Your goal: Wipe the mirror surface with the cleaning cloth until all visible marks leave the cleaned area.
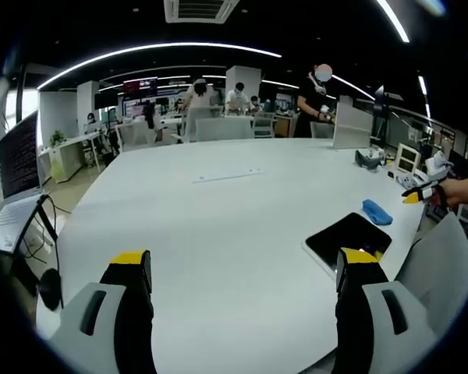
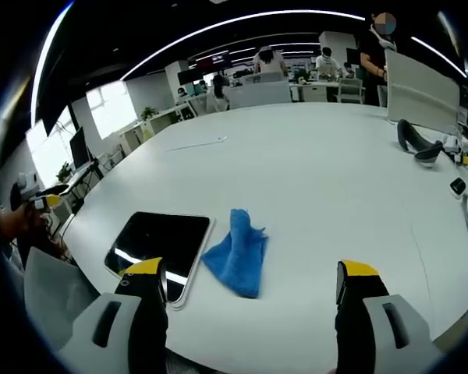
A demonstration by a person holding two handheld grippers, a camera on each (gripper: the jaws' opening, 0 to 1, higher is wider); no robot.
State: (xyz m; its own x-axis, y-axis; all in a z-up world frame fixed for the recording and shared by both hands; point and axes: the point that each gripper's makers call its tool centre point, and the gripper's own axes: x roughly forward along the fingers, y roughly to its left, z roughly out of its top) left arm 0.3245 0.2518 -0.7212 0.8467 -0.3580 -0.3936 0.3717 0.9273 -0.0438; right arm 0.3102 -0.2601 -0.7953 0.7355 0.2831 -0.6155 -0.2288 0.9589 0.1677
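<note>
The mirror (image 1: 347,238), a dark glossy slab in a white frame, lies flat near the white table's right edge in the left gripper view. Just beyond it lies a crumpled blue cloth (image 1: 377,211). My left gripper (image 1: 246,269) hangs open over bare table, well left of the mirror. In the right gripper view the mirror (image 2: 160,241) lies at the lower left with the cloth (image 2: 238,253) beside its right edge. My right gripper (image 2: 249,273) is open, holds nothing, and hovers close above the cloth. The right gripper (image 1: 418,195) also shows far right, held in a hand.
The big white table (image 2: 320,164) stretches ahead. A grey chair back (image 1: 444,257) stands at its edge by the mirror. A headset (image 2: 417,144) and a monitor (image 2: 421,89) sit at the far right. A laptop (image 1: 19,156) stands to the left. People stand at desks behind.
</note>
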